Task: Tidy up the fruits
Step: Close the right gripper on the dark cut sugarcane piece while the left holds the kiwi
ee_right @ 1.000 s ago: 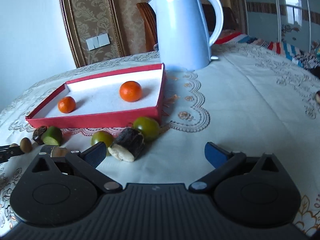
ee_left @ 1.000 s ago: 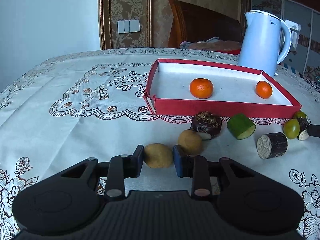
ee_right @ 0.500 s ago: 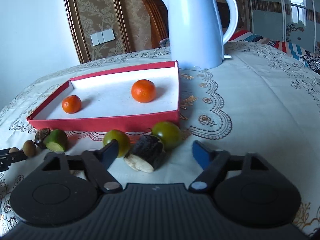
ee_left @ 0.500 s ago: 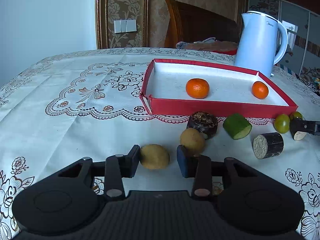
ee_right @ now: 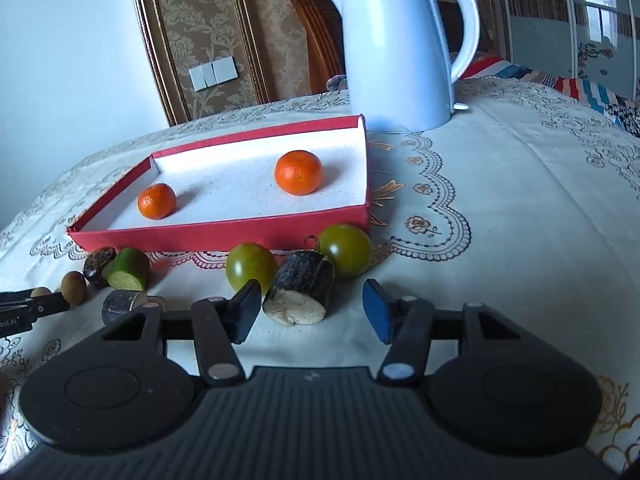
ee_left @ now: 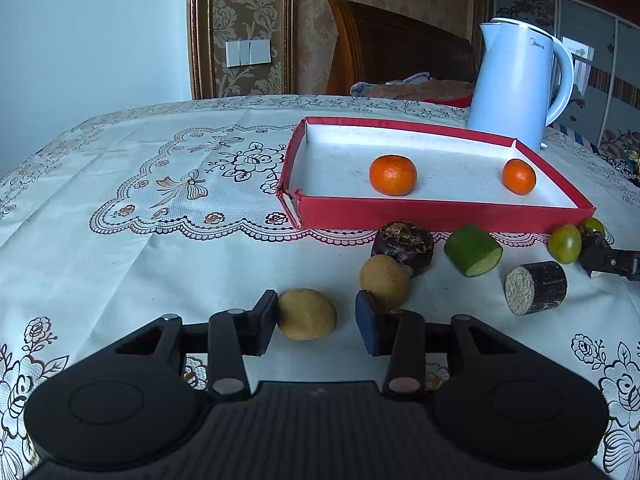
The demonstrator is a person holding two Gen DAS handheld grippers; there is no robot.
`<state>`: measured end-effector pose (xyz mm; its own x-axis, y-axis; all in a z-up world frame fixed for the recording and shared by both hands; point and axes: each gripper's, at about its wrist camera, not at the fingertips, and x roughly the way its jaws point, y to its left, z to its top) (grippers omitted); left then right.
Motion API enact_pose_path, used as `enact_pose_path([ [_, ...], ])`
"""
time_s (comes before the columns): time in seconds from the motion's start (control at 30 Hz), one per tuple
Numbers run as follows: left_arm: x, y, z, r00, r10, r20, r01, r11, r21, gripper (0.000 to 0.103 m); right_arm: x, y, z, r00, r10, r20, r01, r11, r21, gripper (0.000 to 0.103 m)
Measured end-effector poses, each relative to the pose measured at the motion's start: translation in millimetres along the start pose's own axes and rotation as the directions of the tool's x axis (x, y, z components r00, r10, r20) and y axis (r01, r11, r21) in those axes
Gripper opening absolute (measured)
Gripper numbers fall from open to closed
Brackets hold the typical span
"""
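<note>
I see soft daylight in both pictures. It looks bluish and a bit cool. In my right view a bright window (ee_right: 599, 12) shines in the glass doors at the far right. The white kettle (ee_right: 396, 48) has a pale shine on its side. Shadows are soft and gray and lie close beside each orange (ee_right: 298, 172) in the red tray (ee_right: 216, 236). Nothing is blurry up close. The far wall looks a little soft. The tablecloth (ee_left: 120, 240) bends round at the edges, and the picture corners go dark.
</note>
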<state>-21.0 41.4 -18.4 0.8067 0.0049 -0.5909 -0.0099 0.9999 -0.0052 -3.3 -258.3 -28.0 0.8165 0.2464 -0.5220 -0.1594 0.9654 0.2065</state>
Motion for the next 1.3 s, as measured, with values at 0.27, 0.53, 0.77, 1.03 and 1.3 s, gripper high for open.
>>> enact_pose_path([
  [0.27,-0.3,-0.9,-0.5,1.0,-0.009,-0.001,0.009,1.0,0.007,0.046,7.4,12.3,3.9,1.0,-0.015,-0.011,0.015,0.998,-0.059,0.037],
  [0.53,-0.2,-1.4,-0.3,1.0,-0.007,-0.002,0.007,1.0,0.01,0.046,5.9,16.9,2.2,0.999,-0.035,-0.005,0.034,0.996,-0.082,0.037],
  [0.77,-0.3,-2.5,0.4,1.0,-0.002,-0.002,0.002,1.0,0.015,0.046,5.4,17.7,3.1,0.999,-0.044,-0.004,0.044,0.995,-0.095,0.037],
  [1.03,-2.3,1.0,-0.4,1.0,-0.007,0.003,0.007,1.0,-0.007,0.042,3.1,20.1,2.3,0.998,-0.063,0.011,0.064,0.992,-0.107,0.036],
  [1.3,-6.6,6.4,-1.9,0.999,-0.038,0.022,0.038,0.999,-0.032,0.03,-4.1,24.3,-2.0,0.998,-0.055,0.028,0.058,0.99,-0.131,0.036],
])
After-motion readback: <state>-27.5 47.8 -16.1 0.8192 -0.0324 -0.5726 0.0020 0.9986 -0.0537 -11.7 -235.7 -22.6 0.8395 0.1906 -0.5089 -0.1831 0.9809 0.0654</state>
